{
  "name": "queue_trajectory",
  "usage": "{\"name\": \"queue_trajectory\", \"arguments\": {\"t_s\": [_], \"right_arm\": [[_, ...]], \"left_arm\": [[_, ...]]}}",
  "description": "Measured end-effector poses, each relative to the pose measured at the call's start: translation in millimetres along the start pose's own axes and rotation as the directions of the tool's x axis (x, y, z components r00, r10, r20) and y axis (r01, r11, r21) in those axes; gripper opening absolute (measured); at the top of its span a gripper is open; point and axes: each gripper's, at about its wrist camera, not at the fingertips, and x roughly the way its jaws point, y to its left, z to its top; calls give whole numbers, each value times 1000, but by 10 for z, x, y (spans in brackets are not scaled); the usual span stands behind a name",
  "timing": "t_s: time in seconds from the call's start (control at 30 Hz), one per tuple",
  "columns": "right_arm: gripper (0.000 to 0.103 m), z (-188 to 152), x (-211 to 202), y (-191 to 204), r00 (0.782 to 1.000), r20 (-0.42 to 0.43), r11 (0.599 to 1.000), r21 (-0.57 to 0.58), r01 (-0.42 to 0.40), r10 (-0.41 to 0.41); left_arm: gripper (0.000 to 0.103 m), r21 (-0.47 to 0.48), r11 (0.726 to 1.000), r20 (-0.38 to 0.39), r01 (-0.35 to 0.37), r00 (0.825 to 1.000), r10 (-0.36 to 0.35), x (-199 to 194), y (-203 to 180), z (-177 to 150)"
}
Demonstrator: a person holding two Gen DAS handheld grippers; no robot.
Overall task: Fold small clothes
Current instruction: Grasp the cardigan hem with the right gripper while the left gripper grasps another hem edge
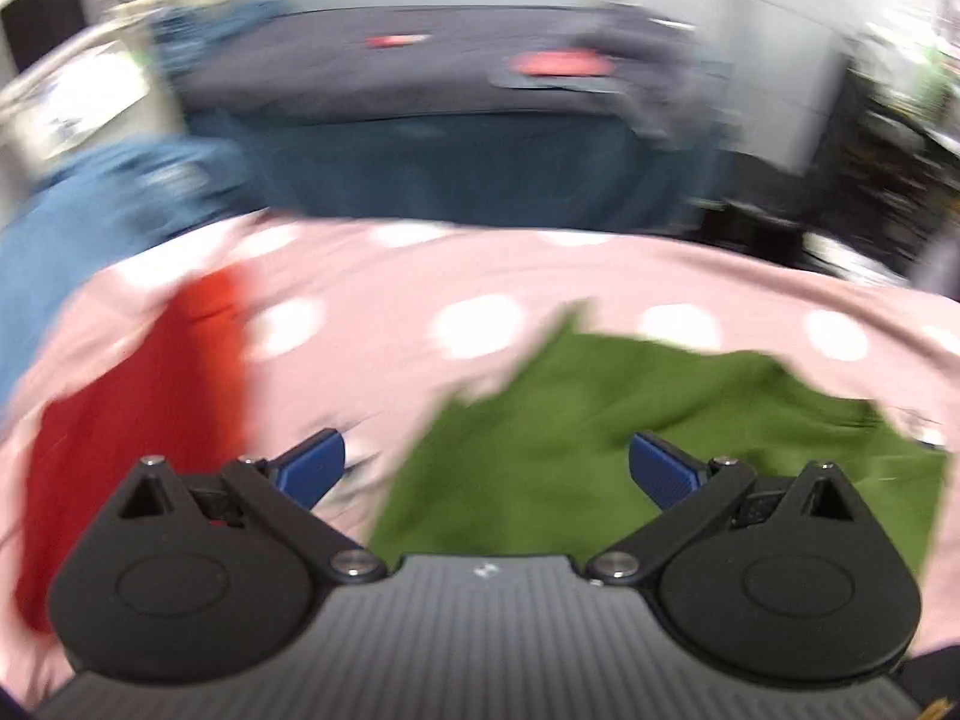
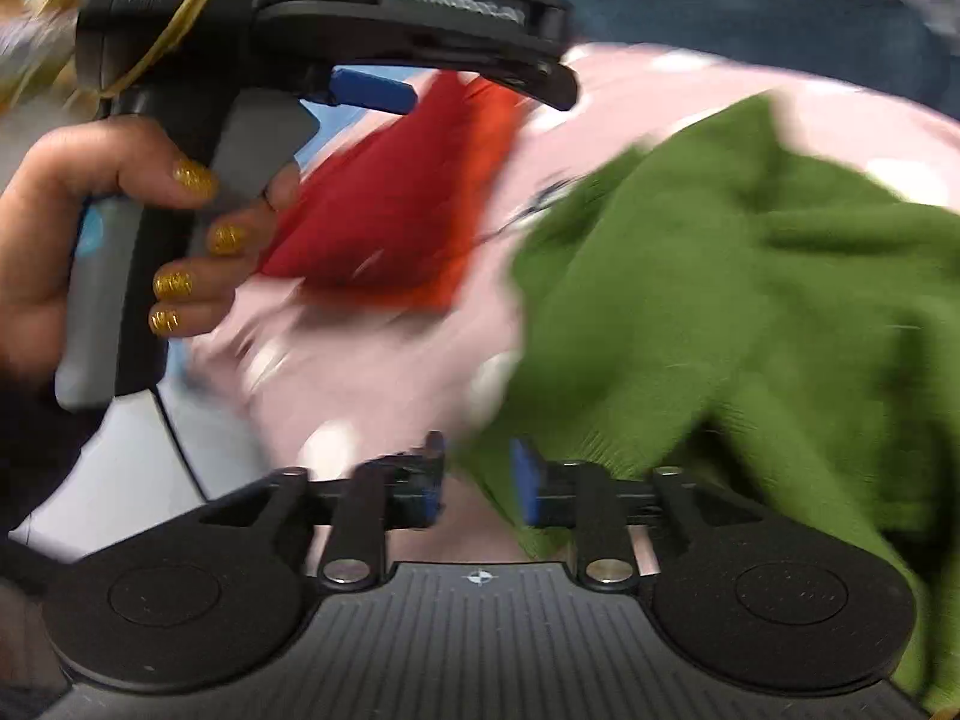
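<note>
Green garment (image 2: 750,324) edge between right claw (image 2: 477,483) pads (blurred).

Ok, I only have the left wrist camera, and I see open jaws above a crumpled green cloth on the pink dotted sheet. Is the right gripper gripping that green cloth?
Observer: No. The right gripper shows a gap between its blue pads. An edge of the crumpled green knit cloth seems to sit in that gap, unpinched.
Operator: What's holding the left tool?
Observer: A left hand with gold glitter nails wraps the grey handle of the left gripper.
Operator: And the red piece?
Observer: From the right wrist, the flat red cloth shows just beyond the left gripper's blue finger, on the pink white-dotted sheet.
</note>
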Motion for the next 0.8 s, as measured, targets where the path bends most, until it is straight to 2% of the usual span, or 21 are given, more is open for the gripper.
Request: {"name": "queue_trajectory", "arguments": {"t_s": [0.07,0.13,0.2,0.23,0.27,0.3,0.37,0.43,0.47,0.53,0.57,0.63,0.67,0.7,0.73,0.8], "right_arm": [[73,22,-262,-405,993,81,990,119,75,-85],[78,82,-554,-877,962,139,954,225,200,-234],[82,114,-828,-1345,905,156,891,304,336,-395],[84,110,-962,-1558,873,154,857,328,396,-462],[89,88,-1077,-1751,845,151,830,341,442,-512],[91,59,-1169,-1912,821,140,802,355,480,-554],[93,-32,-1326,-2249,779,107,744,401,534,-618],[95,-155,-1284,-2479,760,56,691,462,556,-648],[96,-232,-1309,-2597,763,33,671,502,546,-645],[96,-369,-1284,-2729,797,7,664,558,498,-604],[96,-425,-1240,-2776,809,-1,654,588,476,-588],[100,-481,-1109,-2817,832,-11,635,639,433,-555],[103,-512,-1066,-2792,834,-5,627,657,418,-551],[103,-470,-1065,-2725,826,7,616,670,414,-563],[101,-434,-1062,-2635,829,5,613,676,410,-560],[55,-385,-981,-2602,861,1,643,666,378,-508]], "left_arm": [[103,98,989,-32,112,993,-110,321,-268,235],[103,211,966,-55,147,989,-139,672,-527,404],[103,306,946,-78,108,993,-88,1060,-742,545],[103,340,938,-93,65,995,-35,1248,-810,593],[103,369,930,-94,-2,995,39,1449,-847,644],[103,370,927,-89,-58,991,97,1583,-816,676],[103,311,939,-90,-144,980,180,1769,-657,735],[103,230,962,-124,-145,976,177,1875,-443,744],[103,190,975,-172,-118,973,151,1957,-332,740],[103,151,986,-278,-69,954,109,2131,-196,687],[103,147,988,-308,-49,947,93,2168,-152,632],[103,158,987,-323,-2,945,54,2206,-163,543],[102,169,985,-323,28,946,29,2209,-214,508],[93,183,981,-324,61,946,1,2225,-270,490],[84,197,977,-324,78,946,-10,2254,-326,489],[44,228,972,-333,48,943,32,2304,-453,455]]}}
